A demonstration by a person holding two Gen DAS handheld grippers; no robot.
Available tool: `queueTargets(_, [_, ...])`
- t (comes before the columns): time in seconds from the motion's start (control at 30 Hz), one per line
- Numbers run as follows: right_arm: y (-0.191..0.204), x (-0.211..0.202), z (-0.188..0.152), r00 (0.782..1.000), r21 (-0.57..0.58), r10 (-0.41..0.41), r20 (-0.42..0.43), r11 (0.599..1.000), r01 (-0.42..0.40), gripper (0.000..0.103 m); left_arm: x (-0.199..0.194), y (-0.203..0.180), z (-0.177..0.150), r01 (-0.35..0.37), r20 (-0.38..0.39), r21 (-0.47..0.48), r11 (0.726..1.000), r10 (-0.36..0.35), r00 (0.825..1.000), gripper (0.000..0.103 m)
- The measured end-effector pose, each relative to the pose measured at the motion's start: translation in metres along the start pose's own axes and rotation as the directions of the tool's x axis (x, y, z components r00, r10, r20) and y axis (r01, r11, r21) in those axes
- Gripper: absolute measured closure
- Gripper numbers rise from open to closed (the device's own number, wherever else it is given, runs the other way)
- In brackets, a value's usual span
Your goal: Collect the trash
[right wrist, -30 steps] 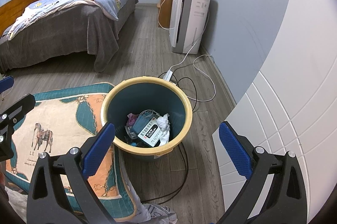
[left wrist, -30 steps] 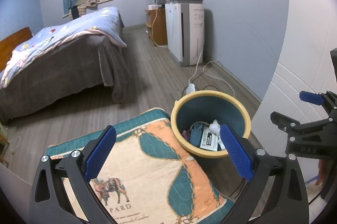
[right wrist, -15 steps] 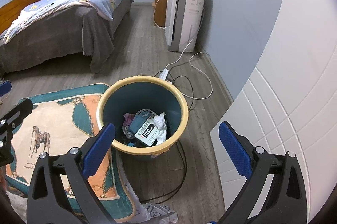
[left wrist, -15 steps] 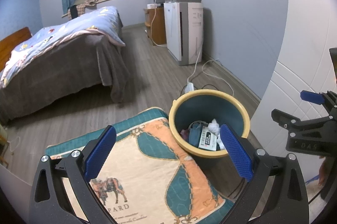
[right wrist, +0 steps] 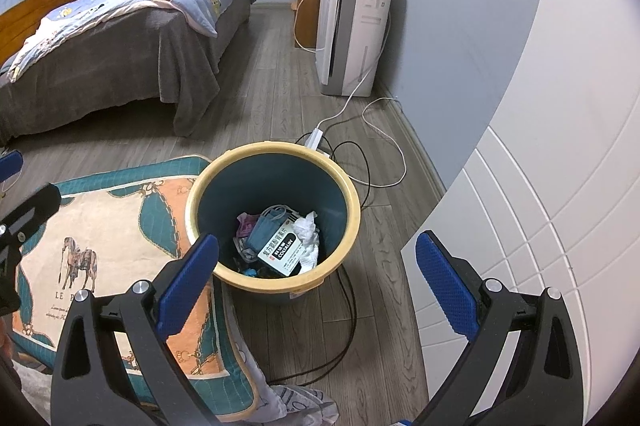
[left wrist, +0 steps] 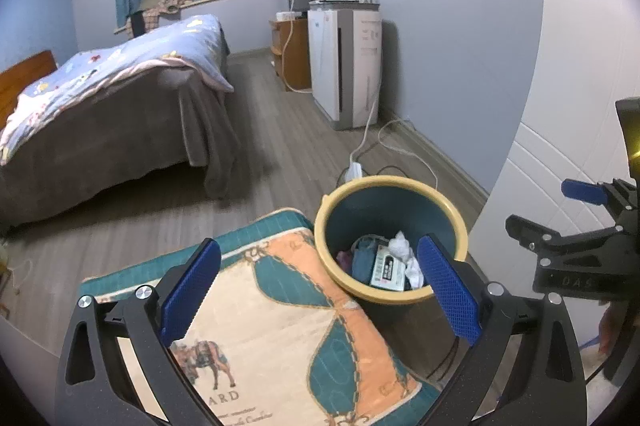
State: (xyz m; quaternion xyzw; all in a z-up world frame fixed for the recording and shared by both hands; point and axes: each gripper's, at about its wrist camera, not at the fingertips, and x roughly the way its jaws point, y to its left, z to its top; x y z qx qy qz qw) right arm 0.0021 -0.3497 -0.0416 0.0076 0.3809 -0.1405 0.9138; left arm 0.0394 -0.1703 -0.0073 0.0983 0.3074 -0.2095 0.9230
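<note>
- trash bin point(right wrist: 208, 182), teal with yellow rim, stands on wood floor point(right wrist: 280, 98) just right of a patterned mat point(right wrist: 100, 218), its left side touching or overlapping the mat edge.
- inside the bin: white medicine box point(right wrist: 280, 251), crumpled tissue point(right wrist: 307, 231), blue face mask point(right wrist: 262, 231), all low at the bottom.
- right gripper point(right wrist: 316, 276) hovers above the near rim, jaws wide apart, nothing held; bin opening lies ahead and slightly left of the gap.
- left gripper point(left wrist: 318, 292) over the mat, jaws wide apart and empty; bin point(left wrist: 460, 226) sits toward its right finger, so it is off-centre for this one.
- right gripper looks the nearer and better lined up, judged from how centred the bin mouth is in its view.
- box long axis runs diagonally, near-left to far-right; jaws would need to close across its short side.
- edges: rim ring limits reach-in, a straight drop down is needed; black cable point(right wrist: 352, 306) loops on the floor by the near right of the bin, white cable point(right wrist: 384, 146) beyond it.
- white panelled door point(right wrist: 540, 186) close on the right, little side room there; open floor on the far side toward the bed point(right wrist: 120, 38).
</note>
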Motion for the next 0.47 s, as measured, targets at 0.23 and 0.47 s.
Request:
queueTargets(0.23, [0.0,0.0,0.0,1.0,0.0,0.0,-0.001,1.0,0.0,0.006,0.0,0.004,-0.001,0.018,-0.007,-0.025,1.0,-0.018,1.0,0.005])
queueTargets(0.47, [-0.001,0.004,-0.002,1.0,0.007,-0.021,-0.008,1.0,0.021,0.006,-0.002,0.013,0.002,-0.001,-0.031,-0.031,1.0,0.0,1.0,0.005])
